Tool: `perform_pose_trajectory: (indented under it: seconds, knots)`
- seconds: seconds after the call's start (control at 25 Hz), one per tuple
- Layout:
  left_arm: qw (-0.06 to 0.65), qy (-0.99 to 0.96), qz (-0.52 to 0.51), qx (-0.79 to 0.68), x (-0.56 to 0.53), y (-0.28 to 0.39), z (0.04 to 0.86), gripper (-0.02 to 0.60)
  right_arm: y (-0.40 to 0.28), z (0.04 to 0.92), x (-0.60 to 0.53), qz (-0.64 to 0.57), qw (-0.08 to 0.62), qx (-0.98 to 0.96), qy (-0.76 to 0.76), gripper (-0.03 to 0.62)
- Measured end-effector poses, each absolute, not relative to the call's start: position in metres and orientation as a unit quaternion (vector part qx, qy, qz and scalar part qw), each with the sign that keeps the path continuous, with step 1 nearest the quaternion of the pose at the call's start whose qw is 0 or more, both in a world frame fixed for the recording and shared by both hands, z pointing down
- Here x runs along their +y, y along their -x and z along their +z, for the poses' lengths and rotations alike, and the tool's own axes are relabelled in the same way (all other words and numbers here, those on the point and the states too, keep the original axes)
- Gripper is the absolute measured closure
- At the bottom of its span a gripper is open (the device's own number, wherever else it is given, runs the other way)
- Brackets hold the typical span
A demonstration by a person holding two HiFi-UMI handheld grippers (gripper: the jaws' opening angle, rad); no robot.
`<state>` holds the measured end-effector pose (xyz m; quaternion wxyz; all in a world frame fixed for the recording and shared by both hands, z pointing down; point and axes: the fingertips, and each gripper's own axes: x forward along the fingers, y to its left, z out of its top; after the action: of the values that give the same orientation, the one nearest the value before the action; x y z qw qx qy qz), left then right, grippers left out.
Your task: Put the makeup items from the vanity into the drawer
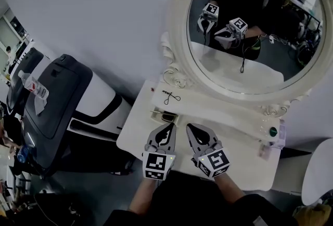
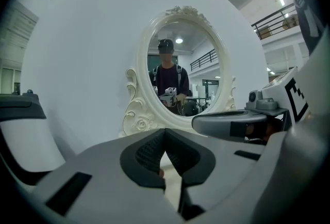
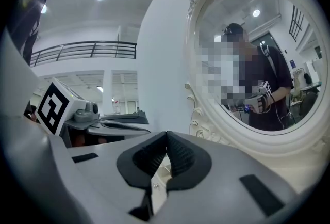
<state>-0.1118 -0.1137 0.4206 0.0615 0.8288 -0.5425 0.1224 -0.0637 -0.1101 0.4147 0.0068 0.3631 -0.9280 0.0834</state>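
An eyelash curler lies flat on the raised back ledge of the vanity, left of centre in the head view. Its long axis runs across the frame, along the ledge, and only that view shows it. The gripper views show the oval mirror instead. The left gripper and right gripper sit side by side above the tabletop — jaws together, nothing between them. A small green-topped item sits at far right, and a treadmill stands at left.
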Motion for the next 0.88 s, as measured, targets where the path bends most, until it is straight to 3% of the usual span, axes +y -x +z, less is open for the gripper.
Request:
perform_pose_trajectory:
  seconds: [0.88]
  knots:
    - [0.074,-0.834,0.09,-0.539,-0.091,0.087,0.414,0.568,0.053,0.404,-0.092,0.084,-0.006,-0.935,-0.343,0.572]
